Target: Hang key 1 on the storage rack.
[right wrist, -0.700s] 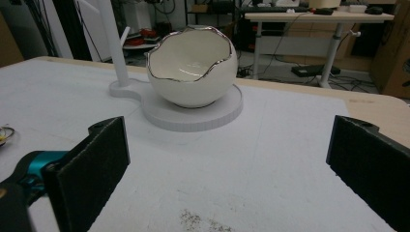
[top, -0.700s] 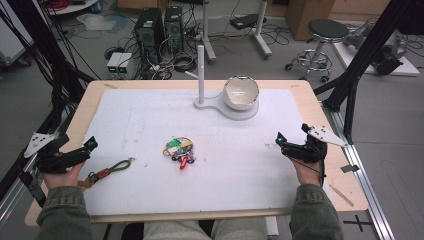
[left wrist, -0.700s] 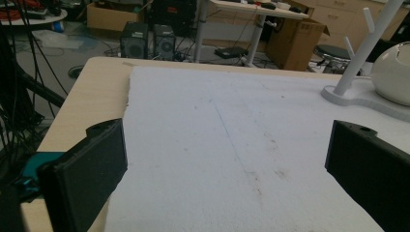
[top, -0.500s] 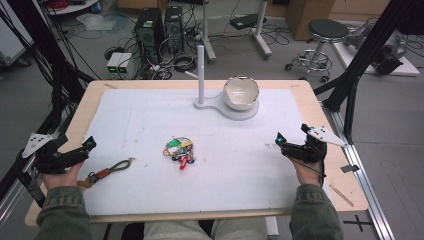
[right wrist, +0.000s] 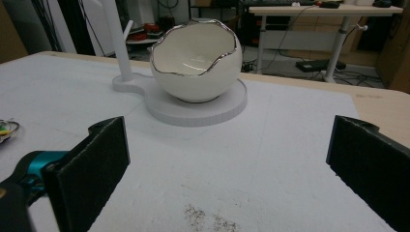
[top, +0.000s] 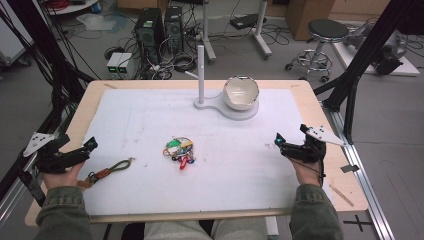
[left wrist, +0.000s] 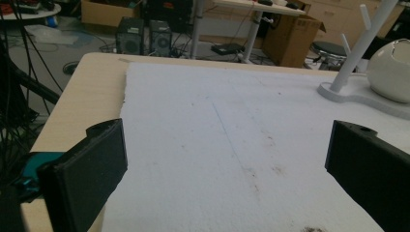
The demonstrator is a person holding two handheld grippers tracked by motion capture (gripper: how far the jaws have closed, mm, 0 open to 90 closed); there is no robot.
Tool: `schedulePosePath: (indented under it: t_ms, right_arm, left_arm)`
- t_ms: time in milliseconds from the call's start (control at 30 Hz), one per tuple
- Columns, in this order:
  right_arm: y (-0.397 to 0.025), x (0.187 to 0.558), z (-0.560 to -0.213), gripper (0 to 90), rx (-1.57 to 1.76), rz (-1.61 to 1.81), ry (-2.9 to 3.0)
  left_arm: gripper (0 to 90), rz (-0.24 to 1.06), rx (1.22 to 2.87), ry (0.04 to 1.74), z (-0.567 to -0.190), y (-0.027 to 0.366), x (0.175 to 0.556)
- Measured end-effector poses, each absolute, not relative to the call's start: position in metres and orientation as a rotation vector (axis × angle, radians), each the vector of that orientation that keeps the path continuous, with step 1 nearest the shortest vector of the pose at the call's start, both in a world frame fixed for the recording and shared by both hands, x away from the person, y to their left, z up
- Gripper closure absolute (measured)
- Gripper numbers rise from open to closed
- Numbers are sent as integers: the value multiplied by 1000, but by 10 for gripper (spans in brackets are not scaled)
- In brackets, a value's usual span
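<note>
A bunch of keys with coloured tags [top: 180,149] lies mid-mat, and its edge shows as the keys [right wrist: 5,129] in the right gripper view. A white egg-shaped bowl [top: 241,92] sits on a white stand [top: 222,109] with an upright post [top: 201,75] at the back. My left gripper [top: 86,150] rests at the mat's left edge, open and empty, left of the keys. My right gripper [top: 280,144] is near the right edge, open and empty. In the right gripper view the gripper [right wrist: 227,169] faces the bowl [right wrist: 196,63]. The left gripper [left wrist: 232,179] points over bare mat.
An olive strap with an orange clip [top: 107,171] lies beside my left hand. The white mat [top: 150,115] covers most of the wooden table [top: 320,105]. Black frame posts [top: 360,60] stand off the right side. Computers and cables are on the floor behind.
</note>
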State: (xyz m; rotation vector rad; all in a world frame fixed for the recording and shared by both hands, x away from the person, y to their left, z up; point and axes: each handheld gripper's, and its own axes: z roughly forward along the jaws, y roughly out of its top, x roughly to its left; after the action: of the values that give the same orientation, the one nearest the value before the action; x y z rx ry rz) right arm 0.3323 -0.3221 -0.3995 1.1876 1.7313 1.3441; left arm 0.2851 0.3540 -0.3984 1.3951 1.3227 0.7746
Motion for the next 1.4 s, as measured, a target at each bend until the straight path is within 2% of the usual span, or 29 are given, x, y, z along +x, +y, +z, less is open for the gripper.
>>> schedulePosePath:
  t_ms: [467, 1400]
  right_arm:
    - [-320, 333, -400, 6, 1181, 1345, 1749]
    - [-320, 334, -400, 6, 1166, 1336, 1756]
  left_arm:
    - [17, 725, 1481, 1287, -396, 346, 287]
    - [17, 554, 1848, 1216, -401, 320, 296]
